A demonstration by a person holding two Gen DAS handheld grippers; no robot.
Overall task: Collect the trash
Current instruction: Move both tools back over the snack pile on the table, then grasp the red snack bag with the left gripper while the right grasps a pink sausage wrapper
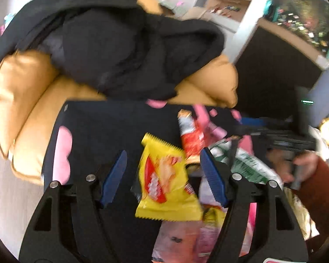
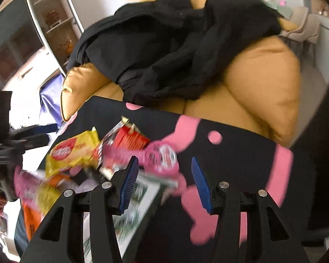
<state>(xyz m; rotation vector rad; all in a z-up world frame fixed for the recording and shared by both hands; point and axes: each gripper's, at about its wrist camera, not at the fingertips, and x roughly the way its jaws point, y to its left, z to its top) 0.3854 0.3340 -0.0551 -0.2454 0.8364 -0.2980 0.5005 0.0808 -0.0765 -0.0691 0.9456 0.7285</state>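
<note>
Several snack wrappers lie in a heap on a black surface with pink patches (image 1: 103, 127) (image 2: 241, 149). My left gripper (image 1: 164, 153) is open, and a yellow wrapper (image 1: 166, 175) (image 2: 72, 151) sits loose between its blue pads, touching neither. Beside it are a red wrapper (image 1: 190, 135) (image 2: 129, 140), a pink wrapper (image 1: 208, 122) (image 2: 160, 155) and a green-and-white wrapper (image 1: 247, 164) (image 2: 138, 199). My right gripper (image 2: 164, 160) is open just right of the heap. The pink wrapper lies at its left pad (image 2: 129, 182), and nothing is gripped.
A tan leather armchair (image 1: 22, 92) (image 2: 263, 76) stands behind the black surface, with a black garment (image 1: 120, 43) (image 2: 175, 43) piled on it. A hand in a red sleeve (image 1: 307, 168) shows at the right edge. Shelves (image 2: 52, 22) and a dark cabinet (image 1: 274, 70) stand further back.
</note>
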